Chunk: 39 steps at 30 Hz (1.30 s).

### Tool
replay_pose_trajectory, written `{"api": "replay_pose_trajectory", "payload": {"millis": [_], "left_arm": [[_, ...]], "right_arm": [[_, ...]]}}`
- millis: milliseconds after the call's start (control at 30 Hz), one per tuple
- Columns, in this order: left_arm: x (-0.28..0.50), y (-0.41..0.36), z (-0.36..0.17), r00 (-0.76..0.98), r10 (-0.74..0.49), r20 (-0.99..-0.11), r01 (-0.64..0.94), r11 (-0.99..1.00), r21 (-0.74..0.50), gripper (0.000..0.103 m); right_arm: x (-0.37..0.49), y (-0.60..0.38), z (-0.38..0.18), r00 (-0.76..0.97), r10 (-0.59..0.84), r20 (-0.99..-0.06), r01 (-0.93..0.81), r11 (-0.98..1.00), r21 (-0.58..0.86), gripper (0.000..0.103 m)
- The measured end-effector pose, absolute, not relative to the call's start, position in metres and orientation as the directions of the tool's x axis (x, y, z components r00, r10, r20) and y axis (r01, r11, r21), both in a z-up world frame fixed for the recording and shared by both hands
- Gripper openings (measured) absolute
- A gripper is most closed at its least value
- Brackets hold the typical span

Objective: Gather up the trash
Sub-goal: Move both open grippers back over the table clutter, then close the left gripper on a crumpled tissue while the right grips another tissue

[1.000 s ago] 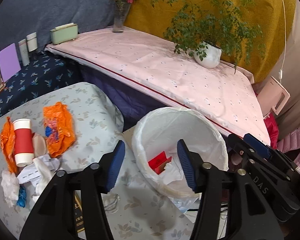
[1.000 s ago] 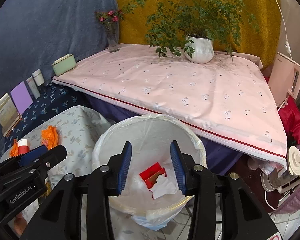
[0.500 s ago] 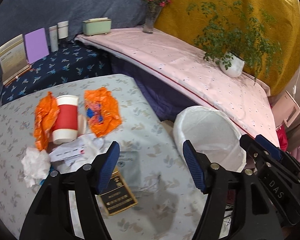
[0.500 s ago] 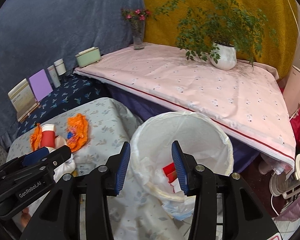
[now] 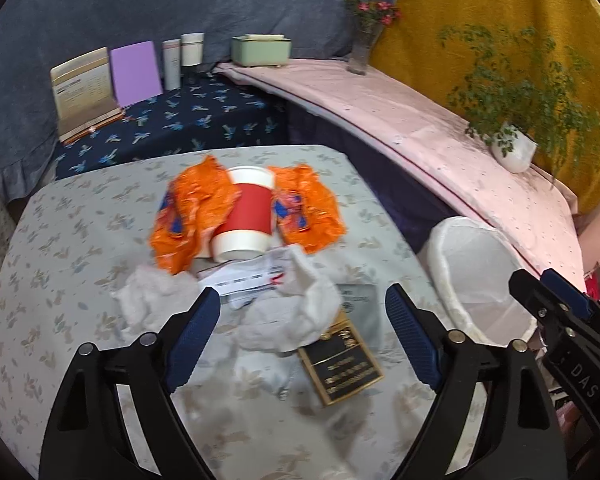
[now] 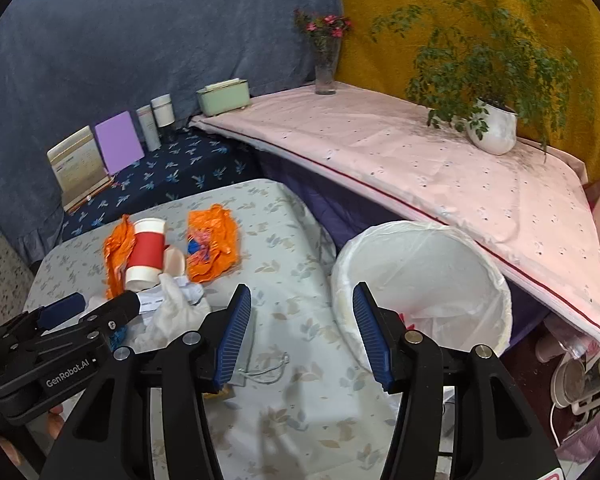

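Observation:
A trash pile lies on the floral table [image 5: 60, 280]: a red and white paper cup [image 5: 248, 216] on its side, two orange wrappers [image 5: 192, 216] [image 5: 308, 208], white tissues [image 5: 296, 312], a printed receipt [image 5: 248, 276] and a black and gold packet [image 5: 340, 364]. My left gripper [image 5: 302, 332] is open and empty, just above the tissues. My right gripper [image 6: 302, 332] is open and empty, over the table edge beside the white-lined bin [image 6: 420, 280]. The bin also shows in the left wrist view [image 5: 476, 272]. The cup [image 6: 148, 252] and wrappers [image 6: 212, 244] show far left of it.
A pink-covered bench [image 5: 420, 128] with a potted plant [image 5: 512, 148] and flower vase [image 5: 360, 52] runs behind the bin. A dark blue shelf [image 5: 180, 116] holds cards, jars and a green box [image 5: 260, 50]. A loose string [image 6: 264, 368] lies on the table.
Both grippers swung left, away from above the bin, toward the table. The left one now faces the trash pile; the right one is at the table edge beside the bin.

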<state>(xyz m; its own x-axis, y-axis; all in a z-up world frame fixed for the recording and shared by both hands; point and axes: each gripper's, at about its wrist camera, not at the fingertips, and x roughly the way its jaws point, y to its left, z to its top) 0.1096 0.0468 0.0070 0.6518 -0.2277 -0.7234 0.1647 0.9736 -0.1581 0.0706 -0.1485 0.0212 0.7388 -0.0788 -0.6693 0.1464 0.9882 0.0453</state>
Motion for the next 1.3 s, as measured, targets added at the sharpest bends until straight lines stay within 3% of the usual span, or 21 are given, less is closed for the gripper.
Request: {"api": "replay_pose_trajectory", "payload": {"millis": [533, 1167, 1300], "left_arm": [[0.120, 0.113, -0.030, 0.609, -0.129, -0.783, 0.046, 0.991, -0.127, 0.082], [0.146, 0.132, -0.061, 0.543, -0.145, -0.827, 0.035, 0.988, -0.150, 0.082], [0.149, 0.131, -0.062, 0.543, -0.142, -0.827, 0.039, 0.989, -0.144, 0.075]], "right_arm": [[0.093, -0.085, -0.002, 0.700, -0.005, -0.714, 0.036, 0.999, 0.029, 0.052], [0.133, -0.053, -0.040, 0.629, 0.033, -0.776, 0.000, 0.999, 0.043, 0.052], [0.139, -0.050, -0.045, 0.620, 0.036, -0.783, -0.003, 0.999, 0.044, 0.052]]}}
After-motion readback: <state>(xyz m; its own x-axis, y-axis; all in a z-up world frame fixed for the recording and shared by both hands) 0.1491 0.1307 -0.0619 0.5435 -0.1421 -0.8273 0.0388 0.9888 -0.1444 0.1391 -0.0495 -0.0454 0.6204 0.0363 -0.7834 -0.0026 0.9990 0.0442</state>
